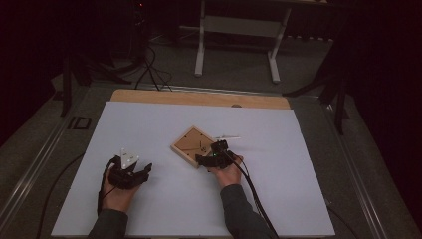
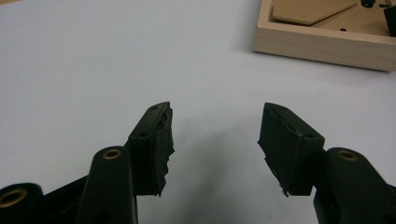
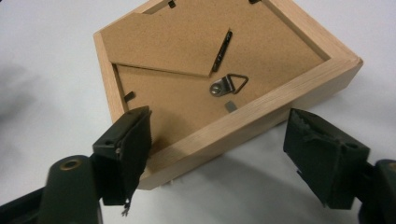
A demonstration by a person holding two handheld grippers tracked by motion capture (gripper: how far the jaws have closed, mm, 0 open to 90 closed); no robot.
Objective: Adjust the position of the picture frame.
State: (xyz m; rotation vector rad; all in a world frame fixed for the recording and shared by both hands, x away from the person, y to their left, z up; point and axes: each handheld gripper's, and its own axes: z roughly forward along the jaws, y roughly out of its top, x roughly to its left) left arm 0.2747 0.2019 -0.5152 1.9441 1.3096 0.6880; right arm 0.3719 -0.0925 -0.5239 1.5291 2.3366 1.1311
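In the high view, a square picture frame of pale wood [image 1: 192, 146] lies back side up near the middle of the white tabletop [image 1: 149, 124], turned so that its corners point like a diamond. The right tongs [image 1: 208, 157], black and held in the person's right hand [image 1: 228, 173], sit at the frame's near right edge, a black cable trailing from them toward the bottom of the picture. The left tongs [image 1: 142, 174], held in the left hand [image 1: 118, 194] and topped with a grey three-cornered plate, rest on the sheet well apart from the frame, to its left. A small pale thin object [image 1: 226, 137], too small to make out, lies just beyond the frame.

In the left gripper view, the left tongs [image 2: 215, 140] stand released, their two black jaws spread with bare white tabletop [image 2: 93, 70] between them. The wooden frame [image 2: 327, 46] shows at the upper right, well ahead of the jaws and untouched by them.

In the right gripper view, the right tongs [image 3: 217, 154] are released too: the jaws stand wide, one over the brown fibreboard back panel [image 3: 187, 56] inside the frame [image 3: 261, 116], the other outside the wooden edge and clear of it. The near wooden rail lies between the two jaws, and it is hard to tell whether the inner pad brushes it; nothing is clamped. A small metal hanging ring [image 3: 229, 85] is fixed on the back panel, with a dark turn clip [image 3: 222, 50] above it.
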